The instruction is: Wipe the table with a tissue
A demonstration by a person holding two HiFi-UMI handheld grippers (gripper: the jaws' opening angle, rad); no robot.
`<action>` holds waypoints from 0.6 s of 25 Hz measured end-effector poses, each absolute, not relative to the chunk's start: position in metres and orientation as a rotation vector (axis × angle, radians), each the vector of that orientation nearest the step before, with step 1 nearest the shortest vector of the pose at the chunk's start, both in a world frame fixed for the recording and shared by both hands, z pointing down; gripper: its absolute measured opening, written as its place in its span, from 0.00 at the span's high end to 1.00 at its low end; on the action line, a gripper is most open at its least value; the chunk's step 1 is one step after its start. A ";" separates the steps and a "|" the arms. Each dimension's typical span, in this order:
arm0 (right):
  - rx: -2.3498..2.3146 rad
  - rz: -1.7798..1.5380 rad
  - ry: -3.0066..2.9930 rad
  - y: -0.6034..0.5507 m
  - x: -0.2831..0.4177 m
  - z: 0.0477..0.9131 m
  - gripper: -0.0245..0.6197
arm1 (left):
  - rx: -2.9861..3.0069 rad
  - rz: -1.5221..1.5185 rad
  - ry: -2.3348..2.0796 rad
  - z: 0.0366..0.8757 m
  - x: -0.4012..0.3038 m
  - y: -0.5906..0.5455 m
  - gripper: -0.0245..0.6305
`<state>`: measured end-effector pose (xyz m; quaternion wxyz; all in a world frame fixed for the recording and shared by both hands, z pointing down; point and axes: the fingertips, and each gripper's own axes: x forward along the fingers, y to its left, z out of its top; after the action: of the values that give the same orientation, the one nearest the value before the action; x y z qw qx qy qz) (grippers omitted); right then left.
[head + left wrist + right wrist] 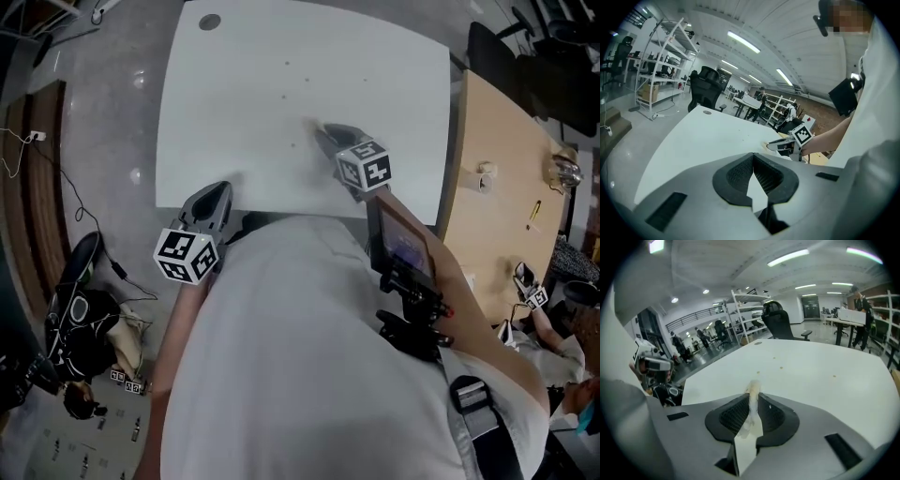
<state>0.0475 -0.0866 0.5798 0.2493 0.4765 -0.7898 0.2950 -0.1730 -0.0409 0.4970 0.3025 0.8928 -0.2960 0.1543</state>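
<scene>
Soft crumpled tissue pinched in right gripper ribbed fingers. Left gripper fingers shut, empty, at 7 o'clock edge of smooth white worktop w/ specks.

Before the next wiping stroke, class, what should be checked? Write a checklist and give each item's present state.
1. Tissue clamped in the right gripper: ok.
2. Tissue pressed onto the table: cannot tell, the tip is blurred in the head view.
3. Table free of specks: not ok, several lie beyond the right gripper.
4. Left gripper out of the wiping path: ok, it is at the table's near edge.
5. Left gripper empty: ok, its jaws are together on nothing.
</scene>
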 end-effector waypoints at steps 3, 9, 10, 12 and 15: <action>1.142 0.599 -2.106 -0.087 0.024 0.590 0.87 | 2.360 0.407 -0.797 0.501 -0.189 -0.043 0.95; 1.205 0.446 -1.974 -0.096 0.027 0.601 0.87 | 2.387 0.414 -0.766 0.500 -0.200 -0.051 0.95; 1.226 0.457 -1.962 -0.096 0.028 0.603 0.87 | 2.393 0.419 -0.756 0.500 -0.201 -0.052 0.95; 1.242 0.474 -1.946 -0.095 0.027 0.609 0.87 | 2.406 0.428 -0.733 0.499 -0.202 -0.054 0.95; 1.284 0.481 -1.924 -0.096 0.028 0.612 0.87 | 2.427 0.439 -0.699 0.499 -0.203 -0.058 0.95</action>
<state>0.0285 -0.0955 0.6118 0.3796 0.5027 -0.7534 0.1885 -0.2035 -0.0581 0.4987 0.2850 0.9075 -0.2613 0.1641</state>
